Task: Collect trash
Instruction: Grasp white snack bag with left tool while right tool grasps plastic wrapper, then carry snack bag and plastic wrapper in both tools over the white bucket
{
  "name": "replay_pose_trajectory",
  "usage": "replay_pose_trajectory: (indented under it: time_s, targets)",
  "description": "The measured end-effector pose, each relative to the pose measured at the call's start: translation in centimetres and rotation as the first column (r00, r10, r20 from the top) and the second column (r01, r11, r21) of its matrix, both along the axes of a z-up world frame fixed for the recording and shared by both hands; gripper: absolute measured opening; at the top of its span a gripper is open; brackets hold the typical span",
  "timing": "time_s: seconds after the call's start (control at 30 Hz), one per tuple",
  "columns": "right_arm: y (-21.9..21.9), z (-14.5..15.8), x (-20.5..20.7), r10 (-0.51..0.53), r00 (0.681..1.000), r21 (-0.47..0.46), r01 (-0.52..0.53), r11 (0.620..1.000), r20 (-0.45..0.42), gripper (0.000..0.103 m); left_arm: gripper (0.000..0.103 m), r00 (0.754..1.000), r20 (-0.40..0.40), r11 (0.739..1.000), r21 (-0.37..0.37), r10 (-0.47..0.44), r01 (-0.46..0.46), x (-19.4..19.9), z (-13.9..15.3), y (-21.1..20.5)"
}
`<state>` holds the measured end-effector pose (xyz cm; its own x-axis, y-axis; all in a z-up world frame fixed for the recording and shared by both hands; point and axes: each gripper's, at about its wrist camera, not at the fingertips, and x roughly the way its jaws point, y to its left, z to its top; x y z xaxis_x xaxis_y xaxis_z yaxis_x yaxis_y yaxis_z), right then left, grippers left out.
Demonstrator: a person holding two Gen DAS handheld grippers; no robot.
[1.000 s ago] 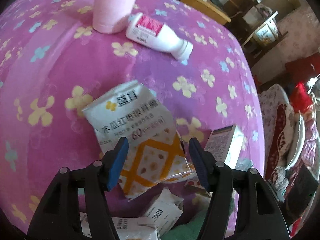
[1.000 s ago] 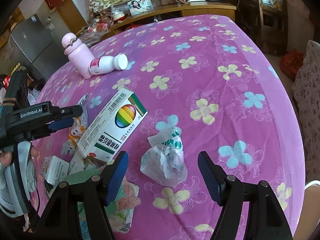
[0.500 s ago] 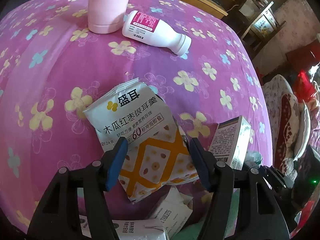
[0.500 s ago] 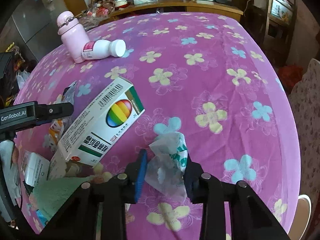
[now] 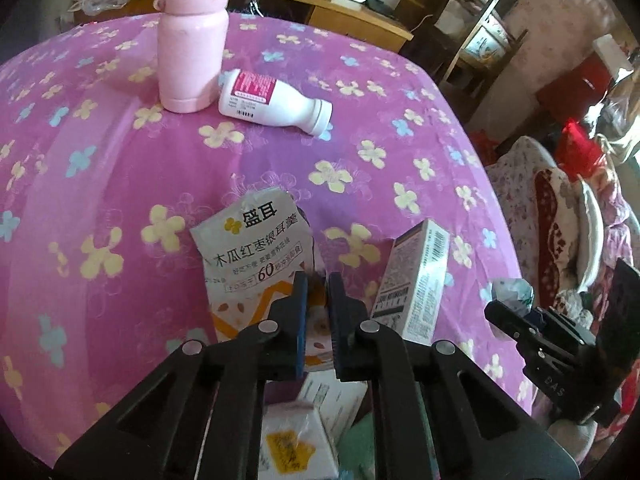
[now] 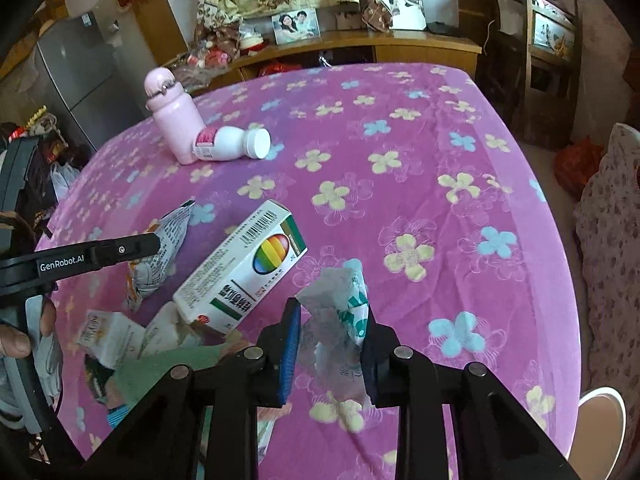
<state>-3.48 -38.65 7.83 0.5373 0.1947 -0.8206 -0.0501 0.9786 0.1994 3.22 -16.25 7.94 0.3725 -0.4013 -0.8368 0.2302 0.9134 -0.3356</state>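
- The snack pouch (image 5: 256, 256), lying on the flowered tablecloth (image 5: 120, 168), is pinched by the left gripper (image 5: 317, 292).
- The crumpled plastic wrapper (image 6: 340, 320) is clamped by the right gripper (image 6: 329, 322) beside 1 rainbow-printed box (image 6: 244, 268).

My left claw (image 5: 317, 304) is clamped on the lower edge of the white snack pouch (image 5: 256, 256), which lies on the purple flowered worktop (image 5: 120, 168). A white carton (image 5: 416, 280) stands just right of it. Farther back I see a pink flask (image 5: 192, 40) upright, with a white bottle (image 5: 272, 100) lying beside it.
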Motion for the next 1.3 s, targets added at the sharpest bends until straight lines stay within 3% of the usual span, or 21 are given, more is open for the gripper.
replay_pose_trajectory:
  time_s: [0.53,0.87,1.3]
  targets:
    - [-0.4,3.4,-4.1,-0.014,0.998,0.003,0.014,1.000,0.066,0.026,0.004,0.991,0.131,0.998,-0.046,-0.036,0.043,-4.0,6.8,0.5]
    - [-1.4,5.4,-7.0,-0.035,0.994,0.001,0.035,0.999,0.107,0.026,0.004,0.973,0.201,0.991,-0.052,-0.114,0.127,-7.3,9.9,-3.2]
    - [-4.6,7.3,-11.6,-0.095,0.984,-0.037,0.102,0.994,0.152,0.026,0.004,0.947,0.223,0.967,-0.058,-0.231,0.250,-10.8,10.4,-10.2]
